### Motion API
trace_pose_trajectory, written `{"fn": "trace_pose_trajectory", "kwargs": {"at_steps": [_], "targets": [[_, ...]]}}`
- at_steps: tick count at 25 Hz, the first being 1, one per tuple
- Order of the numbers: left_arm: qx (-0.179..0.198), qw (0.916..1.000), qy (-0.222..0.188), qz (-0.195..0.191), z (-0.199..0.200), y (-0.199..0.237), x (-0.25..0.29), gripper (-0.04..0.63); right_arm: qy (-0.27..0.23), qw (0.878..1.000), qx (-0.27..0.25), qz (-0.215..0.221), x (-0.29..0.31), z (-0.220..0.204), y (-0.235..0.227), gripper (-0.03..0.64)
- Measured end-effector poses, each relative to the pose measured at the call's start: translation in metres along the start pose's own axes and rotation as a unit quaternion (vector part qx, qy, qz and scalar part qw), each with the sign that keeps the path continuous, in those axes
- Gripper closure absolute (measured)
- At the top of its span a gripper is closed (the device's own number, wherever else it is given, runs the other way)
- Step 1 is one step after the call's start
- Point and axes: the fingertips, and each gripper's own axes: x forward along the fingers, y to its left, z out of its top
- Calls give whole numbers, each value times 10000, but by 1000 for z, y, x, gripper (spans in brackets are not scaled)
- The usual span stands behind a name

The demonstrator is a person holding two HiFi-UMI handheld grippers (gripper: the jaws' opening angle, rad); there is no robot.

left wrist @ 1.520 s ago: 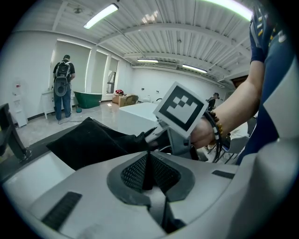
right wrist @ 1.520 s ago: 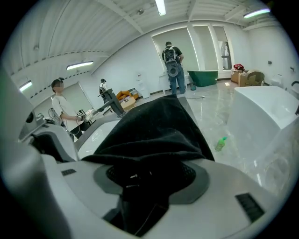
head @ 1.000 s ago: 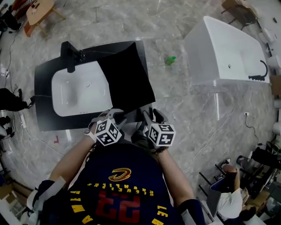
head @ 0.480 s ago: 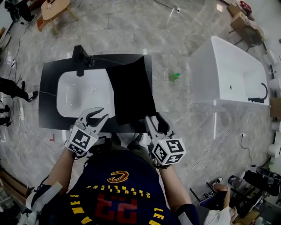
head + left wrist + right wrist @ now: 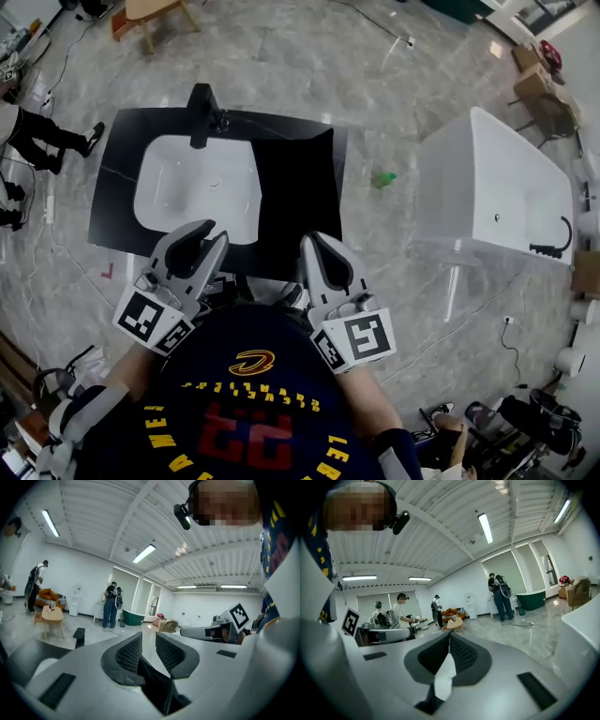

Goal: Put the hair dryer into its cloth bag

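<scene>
Head view: cloth bag [image 5: 295, 202] lies flat on black counter [image 5: 125, 183], right of basin [image 5: 197, 187], within easy reach. Hair dryer unseen, perhaps inside bag; cannot tell. Left gripper [image 5: 202, 232] and right gripper [image 5: 314, 242] hover at chest, clear of counter, probably a resting pose.
Left gripper view: fingers [image 5: 126, 653] narrowly apart, just eased closer, nothing between.
Right gripper view: fingers [image 5: 436, 656] just closed together, empty.

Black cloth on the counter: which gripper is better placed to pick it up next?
Probably the right gripper: it points straight at the black cloth, while the left gripper faces the sink. But the right jaws have just closed, empty; the left jaws, closing slightly, stand apart, empty.
</scene>
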Motion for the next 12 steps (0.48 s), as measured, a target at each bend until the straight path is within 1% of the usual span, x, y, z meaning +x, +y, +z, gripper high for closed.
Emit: {"fn": "trace_pose_trajectory", "kwargs": {"at_steps": [1, 2, 4, 6, 9, 12], "targets": [[-97, 9999, -14, -24, -1, -6, 0, 505, -46, 9999, -104, 43, 0, 3, 7, 598], [-99, 9999, -7, -58, 0, -10, 0, 505, -68, 9998, -189, 90, 0, 5, 12, 598], [19, 10000, 3, -89, 3, -9, 1, 505, -62, 9994, -304, 140, 1, 7, 17, 598], [62, 9999, -78, -20, 12, 0, 0, 506, -34, 9992, -377, 96, 1, 7, 15, 598], [-76, 9995, -263, 143, 28, 14, -2, 506, 65, 9990, -429, -62, -3, 6, 11, 609], [-213, 9992, -283, 175, 34, 15, -4, 506, 156, 9990, -409, -104, -9, 3, 12, 609]]}}
